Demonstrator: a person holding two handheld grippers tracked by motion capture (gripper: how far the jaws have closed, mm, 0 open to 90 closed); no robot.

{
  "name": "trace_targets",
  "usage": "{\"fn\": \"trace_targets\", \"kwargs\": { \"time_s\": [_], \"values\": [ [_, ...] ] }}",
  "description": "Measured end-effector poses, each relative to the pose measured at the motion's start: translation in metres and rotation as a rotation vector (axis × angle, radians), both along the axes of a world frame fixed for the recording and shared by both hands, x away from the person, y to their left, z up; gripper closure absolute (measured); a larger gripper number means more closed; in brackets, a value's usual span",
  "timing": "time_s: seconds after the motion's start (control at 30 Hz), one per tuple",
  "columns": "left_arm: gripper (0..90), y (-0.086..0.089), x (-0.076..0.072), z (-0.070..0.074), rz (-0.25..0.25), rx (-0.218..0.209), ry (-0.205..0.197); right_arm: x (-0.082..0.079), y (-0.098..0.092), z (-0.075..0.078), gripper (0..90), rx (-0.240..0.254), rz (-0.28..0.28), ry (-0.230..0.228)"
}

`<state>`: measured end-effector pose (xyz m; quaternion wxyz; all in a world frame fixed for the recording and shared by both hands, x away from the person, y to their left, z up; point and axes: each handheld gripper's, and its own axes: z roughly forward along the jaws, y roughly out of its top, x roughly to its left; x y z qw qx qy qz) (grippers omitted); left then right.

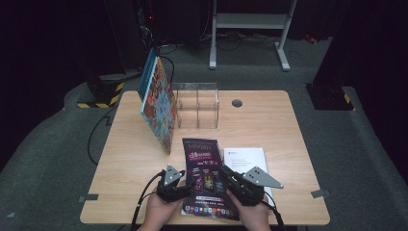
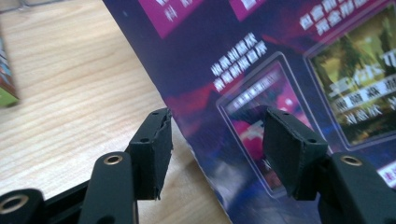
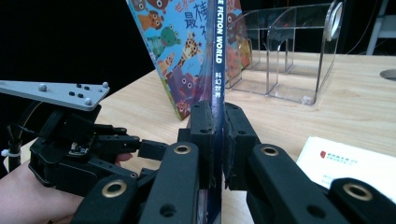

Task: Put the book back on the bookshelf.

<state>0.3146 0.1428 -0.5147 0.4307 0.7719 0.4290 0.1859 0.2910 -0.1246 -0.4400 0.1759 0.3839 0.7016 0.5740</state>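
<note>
A purple magazine (image 1: 204, 173) is at the table's front centre, cover showing in the high view. My right gripper (image 1: 226, 180) is shut on the magazine's right edge. In the right gripper view the jaws (image 3: 218, 140) pinch the dark blue spine (image 3: 218, 70), seen edge-on. My left gripper (image 1: 190, 185) is at the magazine's left edge. Its jaws (image 2: 217, 149) stand open astride that edge, one pad (image 2: 152, 149) over bare wood and the other over the cover (image 2: 261, 60). Neither pad presses on the cover. The left gripper (image 3: 154, 149) also shows in the right gripper view.
A colourful children's book (image 1: 159, 103) leans upright against a clear acrylic organiser (image 1: 197, 103) at the back. A white booklet (image 1: 248, 159) lies right of the magazine. A cable grommet (image 1: 236, 103) is set in the wooden table (image 1: 130, 154). Cables trail off the front edge.
</note>
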Motion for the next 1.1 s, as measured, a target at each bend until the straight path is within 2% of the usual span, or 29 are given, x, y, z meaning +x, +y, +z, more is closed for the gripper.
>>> {"fn": "trace_targets", "kwargs": {
  "time_s": [0.13,0.37,0.6,0.83,0.9,0.93,1.0,1.07,1.1],
  "values": [
    [42.2,0.001,-0.001,0.005,-0.001,0.005,-0.024,0.002,0.0,0.007,84.8,0.002,-0.005,-0.018],
    [42.7,0.005,-0.001,0.006,-0.001,0.004,-0.025,0.012,0.0,0.019,84.9,-0.001,-0.029,-0.051],
    [43.3,0.004,-0.002,0.004,-0.016,0.016,-0.021,0.033,0.0,0.036,84.9,0.003,-0.082,-0.102],
    [43.5,0.006,-0.001,0.004,-0.009,0.011,-0.029,0.04,-0.011,0.039,84.8,0.023,-0.125,-0.117],
    [43.4,0.006,-0.001,0.005,-0.009,0.005,-0.029,0.039,-0.013,0.037,84.8,0.027,-0.131,-0.121],
    [43.4,0.006,-0.002,0.008,-0.008,-0.018,-0.035,0.038,-0.014,0.036,84.8,0.029,-0.135,-0.126],
    [43.2,0.005,-0.002,0.013,-0.006,-0.03,-0.05,0.035,-0.015,0.034,84.8,0.031,-0.145,-0.137],
    [43.0,0.004,-0.003,0.019,0.001,-0.063,-0.051,0.031,-0.017,0.032,84.8,0.03,-0.153,-0.142],
    [42.8,0.004,-0.003,0.019,0.001,-0.063,-0.051,0.029,-0.018,0.032,84.7,0.024,-0.161,-0.15]
  ]
}}
